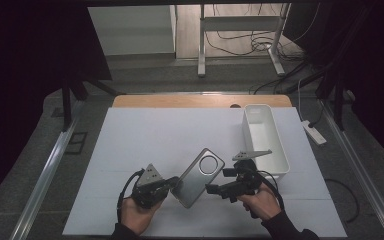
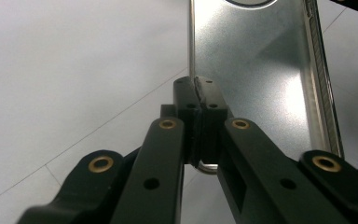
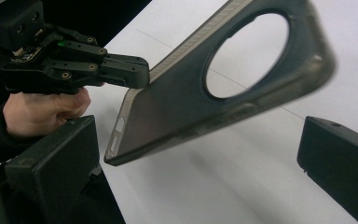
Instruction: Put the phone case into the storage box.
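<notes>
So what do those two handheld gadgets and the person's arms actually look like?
Both grippers, left and right, are black, with two blocky jaws on linked bars studded with brass-ringed holes. Each carries a grey three-cornered plate on top and trails a black cable looping by the hand. The person wears dark long sleeves.

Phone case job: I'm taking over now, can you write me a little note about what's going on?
Left gripper: shut on the phone case, pinching one edge and holding it tilted above the table.
Right gripper: open, jaws either side of the case's lower edge, not touching.
White bin: at the table's right, looks empty.
Done: case lifted.
Left: probably grip with the right too; perhaps the bin comes next.
</notes>
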Action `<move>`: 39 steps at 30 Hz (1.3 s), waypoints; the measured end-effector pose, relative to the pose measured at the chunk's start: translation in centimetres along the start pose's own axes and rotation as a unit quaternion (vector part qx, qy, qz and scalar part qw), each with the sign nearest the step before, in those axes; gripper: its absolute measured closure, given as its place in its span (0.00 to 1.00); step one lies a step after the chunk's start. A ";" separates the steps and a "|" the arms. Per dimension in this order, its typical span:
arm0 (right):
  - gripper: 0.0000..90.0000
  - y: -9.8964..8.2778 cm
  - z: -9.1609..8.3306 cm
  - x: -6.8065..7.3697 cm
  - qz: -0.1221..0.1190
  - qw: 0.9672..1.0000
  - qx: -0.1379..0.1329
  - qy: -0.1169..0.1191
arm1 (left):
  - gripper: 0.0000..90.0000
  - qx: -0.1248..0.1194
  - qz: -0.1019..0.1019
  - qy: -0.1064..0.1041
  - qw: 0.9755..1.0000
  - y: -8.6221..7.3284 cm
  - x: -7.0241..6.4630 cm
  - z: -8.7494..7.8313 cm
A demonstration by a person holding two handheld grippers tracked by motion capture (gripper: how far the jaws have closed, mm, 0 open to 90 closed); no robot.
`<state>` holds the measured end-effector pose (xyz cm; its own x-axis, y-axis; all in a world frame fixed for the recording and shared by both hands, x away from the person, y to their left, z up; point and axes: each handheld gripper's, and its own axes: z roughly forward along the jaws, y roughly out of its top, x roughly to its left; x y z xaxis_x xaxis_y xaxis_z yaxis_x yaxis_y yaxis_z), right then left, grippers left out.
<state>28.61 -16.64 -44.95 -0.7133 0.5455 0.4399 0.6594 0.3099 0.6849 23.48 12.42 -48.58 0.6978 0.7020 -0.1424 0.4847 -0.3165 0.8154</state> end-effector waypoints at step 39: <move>0.33 1.3 3.5 0.2 0.072 0.997 0.013 0.039 | 0.99 -0.012 0.000 -0.008 1.000 0.2 -0.3 -0.4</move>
<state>30.19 -13.46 -46.00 -0.6261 0.5246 0.5769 0.7618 0.2540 0.5959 23.19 12.40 -48.14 0.7060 0.6920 -0.1506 0.4720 -0.3012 0.8285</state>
